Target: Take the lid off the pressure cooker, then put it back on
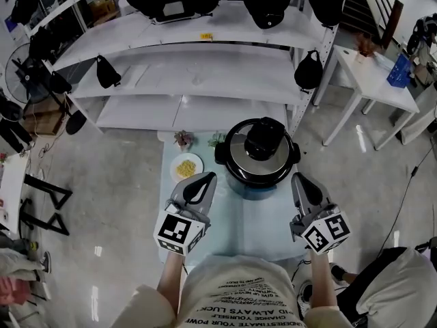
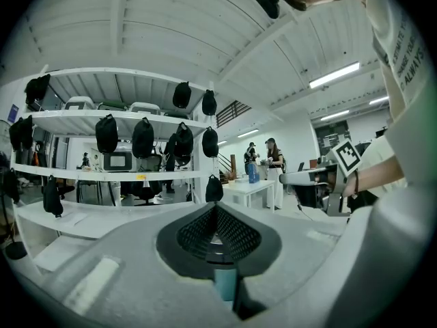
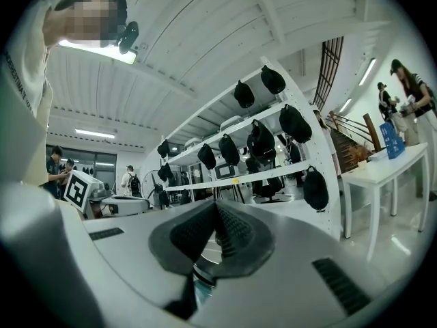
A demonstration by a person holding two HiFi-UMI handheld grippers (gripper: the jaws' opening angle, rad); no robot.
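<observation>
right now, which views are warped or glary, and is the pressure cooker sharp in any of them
Head view: evenly lit, pressure cooker sharp, a soft sheen on its steel lid, only slight bending toward the edges. Left gripper view: strong fisheye with dark rounded corners, shelf rack bowed, ceiling strip light blown out. Right gripper view: same fisheye, ceiling light glaring at upper left.

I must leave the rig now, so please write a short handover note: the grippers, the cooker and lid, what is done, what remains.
Left gripper: fingers shut, empty, near the pressure cooker, not touching.
Right gripper: the same, on the other side.
Cooker stands on the table, lid on.
Done: cannot tell whether the lid was already off.
Left: if not, lift it off and put it back.
</observation>
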